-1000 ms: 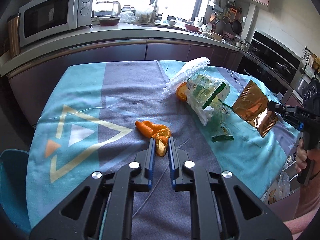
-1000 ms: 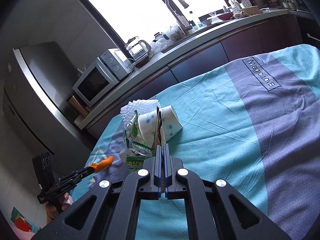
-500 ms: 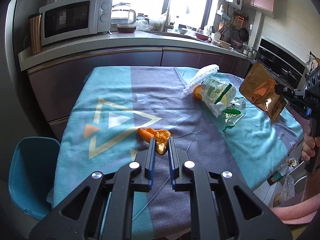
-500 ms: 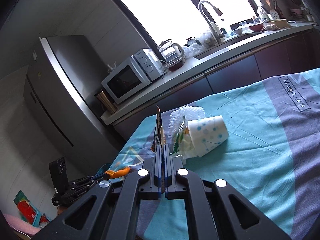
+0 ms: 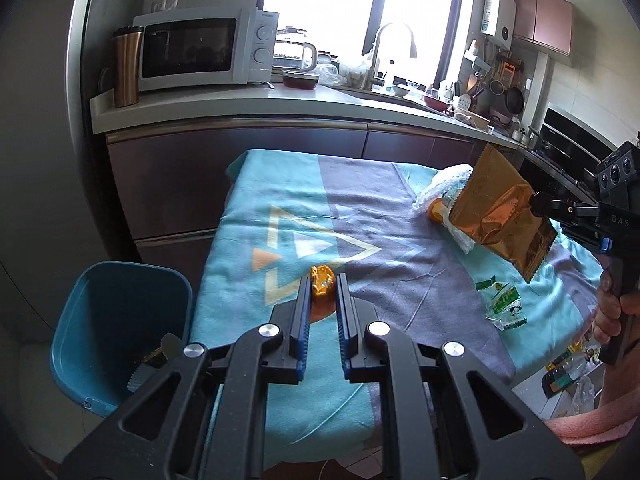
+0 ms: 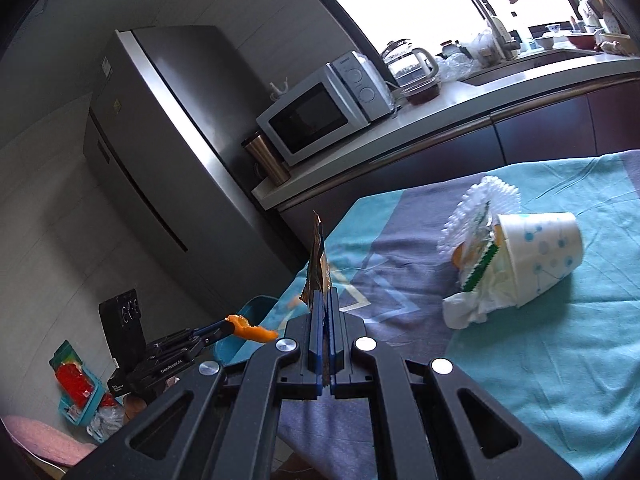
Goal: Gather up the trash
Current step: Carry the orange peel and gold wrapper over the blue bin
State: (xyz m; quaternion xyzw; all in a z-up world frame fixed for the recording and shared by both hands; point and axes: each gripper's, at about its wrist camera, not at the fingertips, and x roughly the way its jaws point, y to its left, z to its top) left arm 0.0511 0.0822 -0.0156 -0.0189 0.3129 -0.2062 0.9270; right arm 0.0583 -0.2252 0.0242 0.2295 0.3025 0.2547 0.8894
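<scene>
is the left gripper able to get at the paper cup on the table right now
Probably not as things stand. The left gripper is shut on an orange peel, so its jaws are taken. The paper cup lies on its side across the table, with wrappers bunched at its mouth.

Your copper wrapper (image 5: 498,220) hides most of the paper cup (image 6: 538,254) and the heap behind it in the left view. In the right view it shows only edge-on. The blue bin (image 5: 116,332) is partly covered by the left tongs (image 5: 323,300), its contents unreadable.
</scene>
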